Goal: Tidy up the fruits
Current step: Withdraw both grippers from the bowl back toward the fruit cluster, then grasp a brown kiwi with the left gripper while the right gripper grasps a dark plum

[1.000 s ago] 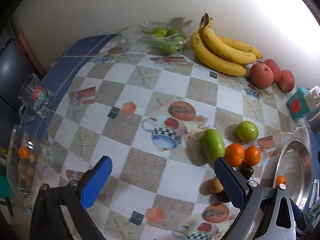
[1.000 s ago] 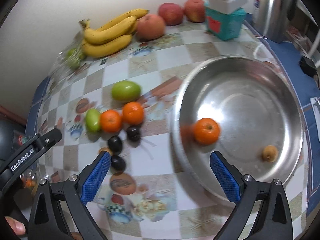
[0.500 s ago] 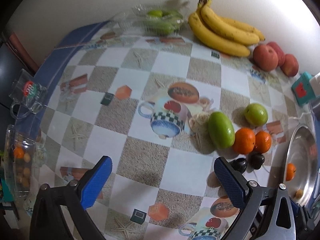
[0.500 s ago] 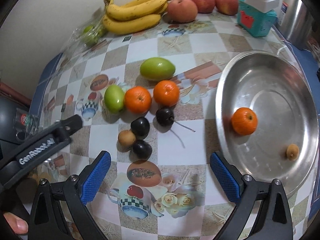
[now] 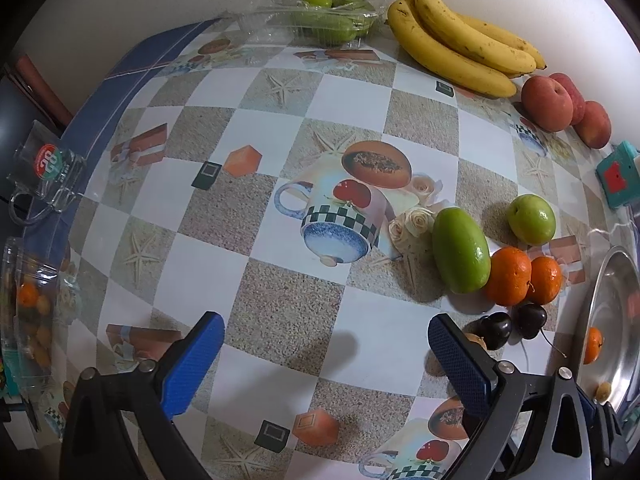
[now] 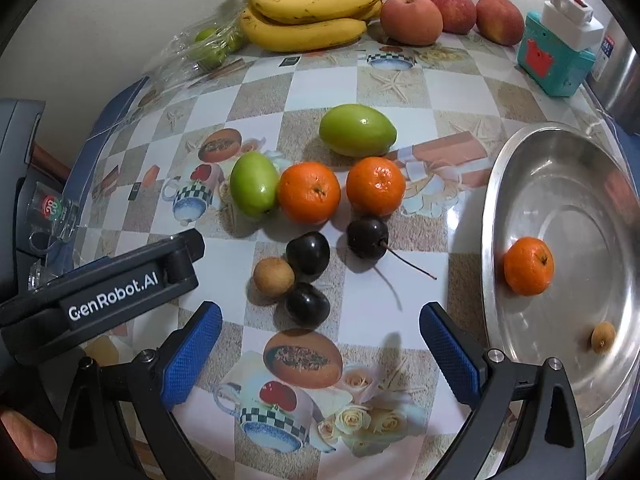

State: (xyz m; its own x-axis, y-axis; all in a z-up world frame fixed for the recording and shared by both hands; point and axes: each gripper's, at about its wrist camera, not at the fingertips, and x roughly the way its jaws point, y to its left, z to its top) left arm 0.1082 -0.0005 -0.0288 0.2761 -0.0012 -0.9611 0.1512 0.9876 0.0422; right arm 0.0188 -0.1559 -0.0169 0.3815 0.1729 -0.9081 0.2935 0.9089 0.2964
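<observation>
A steel bowl [image 6: 520, 168] on the right holds one orange [image 6: 528, 266] and a small brown fruit [image 6: 603, 337]. Left of it on the patterned tablecloth lie two oranges [image 6: 309, 193], two green fruits [image 6: 357, 129], three dark plums [image 6: 308, 251] and a brown longan [image 6: 273, 276]. My right gripper [image 6: 320, 356] is open and empty, just in front of the plums. My left gripper [image 5: 326, 360] is open and empty over bare cloth, left of the same fruit cluster [image 5: 462, 255]; its body [image 6: 100, 296] shows in the right wrist view.
Bananas [image 6: 312, 12] and three red apples [image 6: 412, 19] line the back wall, beside a clear bag of green fruit [image 5: 328, 20]. A teal box [image 6: 554, 62] and a steel kettle [image 6: 618, 72] stand at the far right. A glass mug [image 5: 44, 168] sits at the left edge.
The right gripper has drawn back and swung left from over the bowl to in front of the plums. The left gripper has moved closer to the cloth. Both stayed open.
</observation>
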